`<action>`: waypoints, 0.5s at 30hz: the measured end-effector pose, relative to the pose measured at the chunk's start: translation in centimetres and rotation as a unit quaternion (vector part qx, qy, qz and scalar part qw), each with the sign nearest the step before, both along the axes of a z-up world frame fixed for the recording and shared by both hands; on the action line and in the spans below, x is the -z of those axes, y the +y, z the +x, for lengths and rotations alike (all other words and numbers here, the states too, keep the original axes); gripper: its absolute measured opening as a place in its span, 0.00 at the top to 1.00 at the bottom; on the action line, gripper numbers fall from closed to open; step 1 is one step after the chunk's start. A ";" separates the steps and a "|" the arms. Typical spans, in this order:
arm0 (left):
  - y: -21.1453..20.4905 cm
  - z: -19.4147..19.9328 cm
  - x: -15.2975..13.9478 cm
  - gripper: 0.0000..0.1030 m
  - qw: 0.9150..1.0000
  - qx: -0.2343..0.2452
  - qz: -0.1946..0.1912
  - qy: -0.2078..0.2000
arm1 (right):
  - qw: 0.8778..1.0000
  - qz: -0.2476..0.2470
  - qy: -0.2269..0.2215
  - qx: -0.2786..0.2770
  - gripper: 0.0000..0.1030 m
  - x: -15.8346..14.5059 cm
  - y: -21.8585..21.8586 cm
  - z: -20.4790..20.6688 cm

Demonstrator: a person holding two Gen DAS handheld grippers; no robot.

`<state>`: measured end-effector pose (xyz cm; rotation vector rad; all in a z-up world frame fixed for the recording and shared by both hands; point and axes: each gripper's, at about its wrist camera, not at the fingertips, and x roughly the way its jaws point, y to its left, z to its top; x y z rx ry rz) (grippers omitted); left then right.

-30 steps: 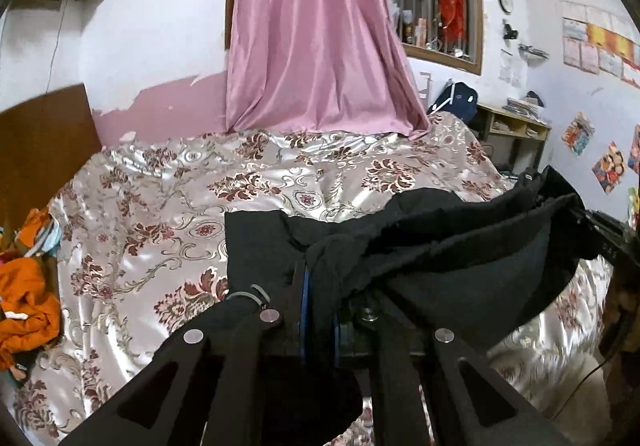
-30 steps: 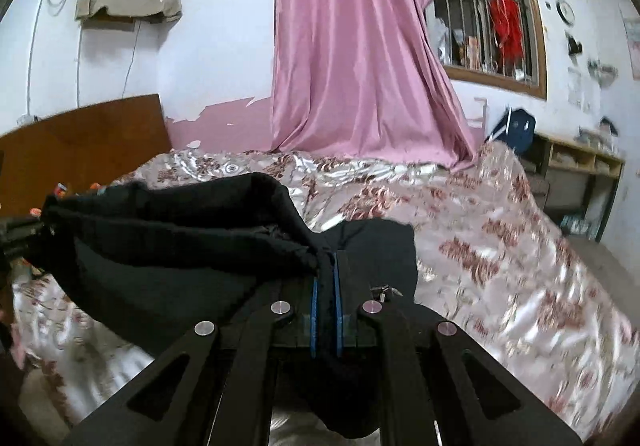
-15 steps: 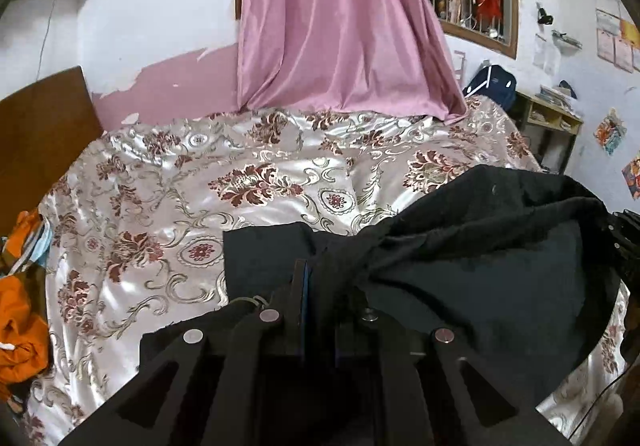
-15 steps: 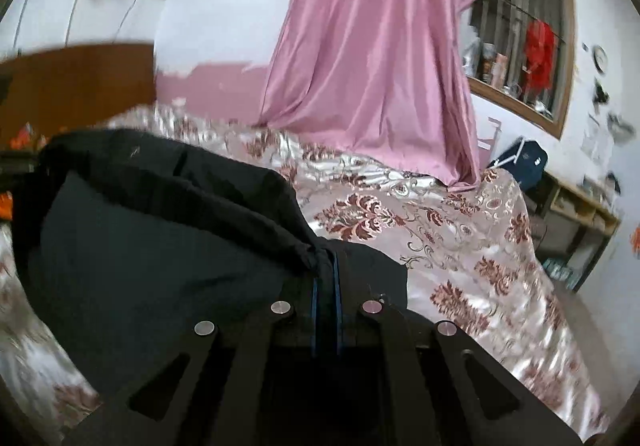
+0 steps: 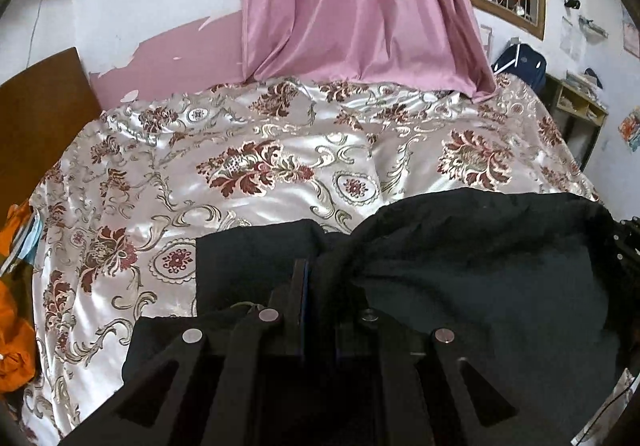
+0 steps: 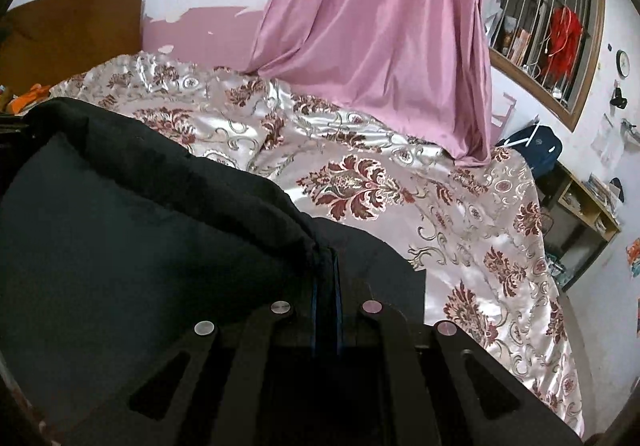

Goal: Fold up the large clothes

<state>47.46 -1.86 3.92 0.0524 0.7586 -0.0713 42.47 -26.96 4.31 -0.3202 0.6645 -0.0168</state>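
Garment: a large black garment (image 5: 480,266) hangs stretched between the two tongs above the near side of the bed, its upper edge bunched into a thick roll; a flat part (image 6: 372,266) lies on the cover just ahead.
Left tongs (image 5: 316,278): closed, pinching a fold of the black cloth at the tips.
Right tongs (image 6: 326,274): closed, clamped on the garment's other end, the cloth trailing off to the left.
Bed: covered by a shiny floral bedspread (image 5: 260,166) in cream and maroon.
Curtain: a pink curtain (image 5: 352,6) falls onto the bed's far edge.
Headboard: brown wood (image 5: 36,106), at the left.
Window: barred (image 6: 540,30), right of the curtain.
Side clutter: orange clothes (image 5: 14,330) beside the bed's left edge.
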 end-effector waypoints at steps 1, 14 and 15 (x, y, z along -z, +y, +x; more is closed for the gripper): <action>0.0 0.3 0.2 0.91 1.000 0.000 -0.001 0.003 | 1.000 0.001 0.004 0.001 0.95 0.3 0.1 0.4; 1.3 1.0 -0.5 0.85 0.997 -0.023 -0.065 0.034 | 0.998 0.024 0.056 -0.022 0.87 2.4 -0.7 3.6; 1.3 0.9 -0.6 0.85 0.997 -0.022 -0.063 0.036 | 0.997 0.029 0.060 -0.025 0.86 2.1 -0.7 3.7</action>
